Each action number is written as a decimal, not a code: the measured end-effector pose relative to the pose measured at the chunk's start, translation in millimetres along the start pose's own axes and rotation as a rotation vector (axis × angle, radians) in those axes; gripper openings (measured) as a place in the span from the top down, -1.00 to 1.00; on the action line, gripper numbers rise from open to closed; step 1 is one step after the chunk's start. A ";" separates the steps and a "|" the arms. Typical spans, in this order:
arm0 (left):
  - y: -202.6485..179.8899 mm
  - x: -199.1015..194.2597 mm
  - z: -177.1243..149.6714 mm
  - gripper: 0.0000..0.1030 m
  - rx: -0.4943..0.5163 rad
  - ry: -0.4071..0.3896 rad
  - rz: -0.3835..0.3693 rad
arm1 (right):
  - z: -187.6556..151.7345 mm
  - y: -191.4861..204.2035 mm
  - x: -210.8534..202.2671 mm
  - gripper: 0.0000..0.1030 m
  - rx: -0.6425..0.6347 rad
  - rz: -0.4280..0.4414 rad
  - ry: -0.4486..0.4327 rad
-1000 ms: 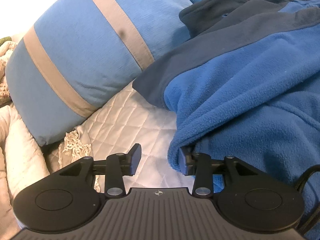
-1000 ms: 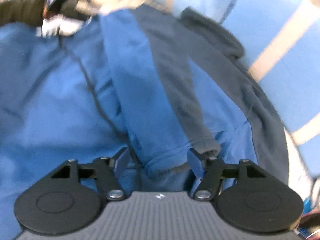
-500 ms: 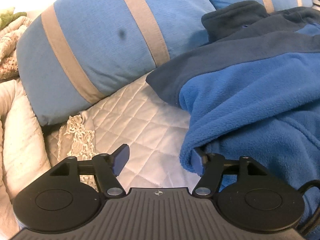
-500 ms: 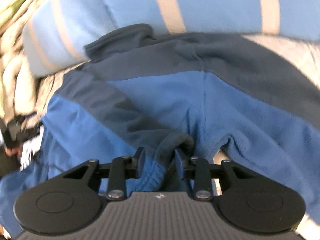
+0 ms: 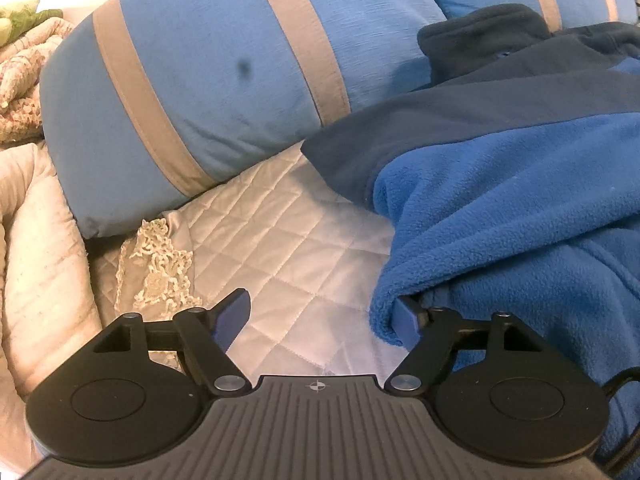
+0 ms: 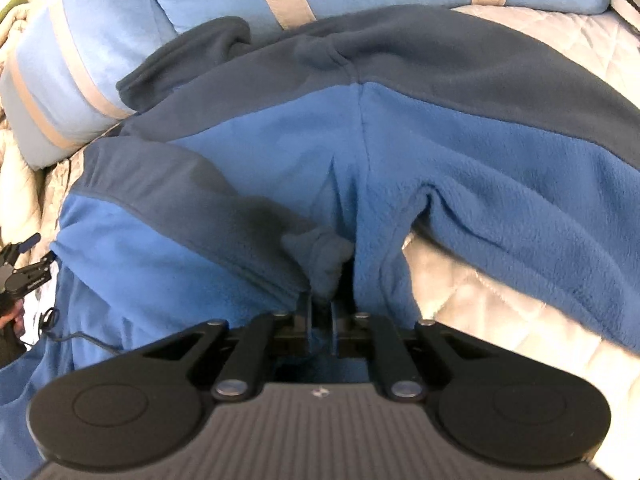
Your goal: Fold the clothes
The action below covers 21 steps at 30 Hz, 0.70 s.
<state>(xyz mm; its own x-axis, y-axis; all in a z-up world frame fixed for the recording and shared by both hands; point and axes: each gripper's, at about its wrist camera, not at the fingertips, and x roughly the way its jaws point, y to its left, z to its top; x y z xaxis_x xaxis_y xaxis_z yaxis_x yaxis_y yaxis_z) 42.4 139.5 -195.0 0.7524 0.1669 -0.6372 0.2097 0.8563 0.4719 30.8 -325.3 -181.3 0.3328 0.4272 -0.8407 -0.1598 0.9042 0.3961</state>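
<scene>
A blue fleece jacket (image 5: 520, 208) with a navy yoke and collar lies spread on the bed. My left gripper (image 5: 320, 312) sits at its left edge. The jaws are opening over bare quilt, and the fleece hem drapes over the right finger (image 5: 406, 316) without being pinched. In the right wrist view the jacket (image 6: 420, 152) fills the frame, one sleeve folded across it. My right gripper (image 6: 322, 304) is shut on that sleeve's grey cuff (image 6: 320, 256). The left gripper (image 6: 24, 264) shows small at the far left.
Two blue pillows with beige stripes (image 5: 200, 80) press against the jacket's collar at the back. A white quilted bedspread (image 5: 280, 232) lies under everything and shows right of the sleeve (image 6: 480, 288). Rumpled cream bedding (image 5: 36, 240) is piled at left. A thin black cable (image 6: 80, 336) trails over the fleece.
The left jaws have spread wider and let the fleece edge slip out. The right gripper rolled, came down over the sleeve end and closed on the grey cuff.
</scene>
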 end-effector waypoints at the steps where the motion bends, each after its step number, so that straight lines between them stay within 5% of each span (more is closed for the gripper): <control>1: -0.1 -0.5 0.1 -0.46 -0.002 0.000 0.001 | -0.1 3.1 -0.4 0.82 -0.019 -0.009 -0.001; 5: 0.8 0.0 -0.5 -0.46 -0.032 0.006 -0.004 | 0.2 12.4 -7.0 0.55 -0.098 -0.030 -0.010; 8: 1.1 0.0 -1.5 -0.46 -0.045 0.005 -0.005 | 4.4 7.1 -14.8 0.04 -0.052 0.025 -0.036; 12: 0.2 -1.1 -1.2 -0.45 -0.049 0.006 -0.002 | 12.3 -5.8 -19.9 -0.02 0.089 0.108 -0.085; 14: 0.1 -1.0 -1.3 -0.46 -0.053 0.008 -0.002 | 14.9 -13.2 -16.8 0.06 0.173 0.133 -0.104; 15: 0.4 -0.7 -1.6 -0.46 -0.057 0.010 -0.002 | 15.3 -16.2 -13.9 0.24 0.209 0.130 -0.109; 16: 0.6 -0.3 -1.8 -0.46 -0.063 0.013 -0.002 | 15.5 -18.7 -10.8 0.69 0.241 0.124 -0.111; 17: 0.9 0.0 -2.0 -0.46 -0.069 0.015 -0.002 | 14.1 -21.7 -7.7 0.82 0.274 0.085 -0.111; 21: -1.4 0.5 -1.8 -0.46 -0.063 0.020 0.009 | 0.4 -21.1 -3.9 0.87 0.318 0.011 -0.116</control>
<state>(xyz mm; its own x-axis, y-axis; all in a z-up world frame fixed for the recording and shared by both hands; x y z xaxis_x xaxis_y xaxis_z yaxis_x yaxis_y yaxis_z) 41.4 139.3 -197.0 0.7412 0.1842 -0.6455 0.1625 0.8838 0.4388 33.2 -346.0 -186.2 0.4389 0.4175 -0.7956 0.1284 0.8473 0.5154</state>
